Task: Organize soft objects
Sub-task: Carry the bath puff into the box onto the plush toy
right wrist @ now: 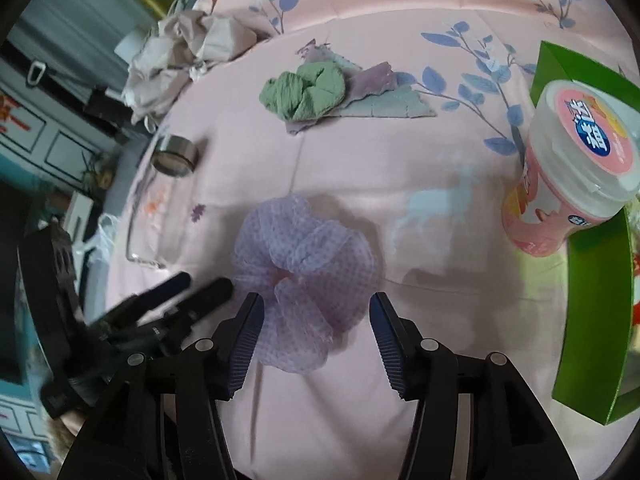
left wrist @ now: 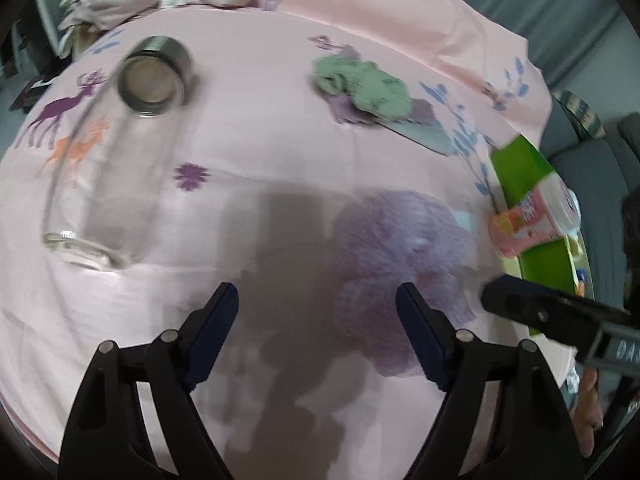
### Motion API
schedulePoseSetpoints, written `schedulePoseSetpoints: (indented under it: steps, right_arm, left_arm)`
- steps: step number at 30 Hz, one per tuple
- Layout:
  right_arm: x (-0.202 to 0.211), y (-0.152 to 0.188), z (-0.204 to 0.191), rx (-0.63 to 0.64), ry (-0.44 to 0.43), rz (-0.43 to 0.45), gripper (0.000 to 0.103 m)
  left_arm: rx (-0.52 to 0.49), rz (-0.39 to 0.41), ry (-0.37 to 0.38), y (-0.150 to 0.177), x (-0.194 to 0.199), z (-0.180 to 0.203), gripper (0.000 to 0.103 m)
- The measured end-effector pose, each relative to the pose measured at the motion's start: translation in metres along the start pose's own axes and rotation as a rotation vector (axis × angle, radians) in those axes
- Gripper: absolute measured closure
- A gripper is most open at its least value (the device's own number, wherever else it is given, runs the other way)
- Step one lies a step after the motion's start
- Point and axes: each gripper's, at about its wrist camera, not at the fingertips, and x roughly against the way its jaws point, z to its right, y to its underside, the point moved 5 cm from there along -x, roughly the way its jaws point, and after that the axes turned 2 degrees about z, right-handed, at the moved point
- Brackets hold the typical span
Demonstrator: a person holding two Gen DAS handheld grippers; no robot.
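A lilac mesh scrunchie (right wrist: 304, 276) lies on the pink printed sheet (right wrist: 420, 400); it also shows in the left wrist view (left wrist: 400, 256), blurred. My right gripper (right wrist: 316, 308) is open, its fingers either side of the scrunchie's near part. My left gripper (left wrist: 316, 300) is open and empty, just left of the scrunchie; it appears in the right wrist view (right wrist: 204, 284). A green scrunchie (right wrist: 304, 90) lies further back on grey and purple cloth pieces (right wrist: 384, 106); it shows in the left wrist view too (left wrist: 364, 86).
A clear glass jar (left wrist: 100, 184) with a steel lid (left wrist: 154, 76) lies on its side at the left. A pink tub (right wrist: 572, 168) rests on a green box (right wrist: 592, 300) at the right. Crumpled beige fabric (right wrist: 180, 52) lies at the back.
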Motion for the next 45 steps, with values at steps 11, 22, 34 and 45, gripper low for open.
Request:
schedulePoseSetpoints:
  steps: [11,22,34,45]
  right_arm:
    - [-0.041,0.006,-0.002,-0.042,-0.024,-0.094,0.058]
    - [-0.045,0.01,-0.015,0.012,-0.047,-0.071,0.085]
    - [0.052,-0.009,-0.027,0.06,-0.042,0.182,0.085]
    - [0.16,-0.029,0.022,-0.003,0.081,0.442,0.085]
  left_arm:
    - [-0.065,-0.023,0.034,0.015,-0.03,0.031,0.086]
    - [-0.096,0.026,0.049,0.014,-0.02,0.041,0.099]
    - [-0.181,0.178,0.178,-0.019,0.046,0.103,0.1]
    - [-0.334,0.187,0.356,-0.052,0.073,0.212,0.101]
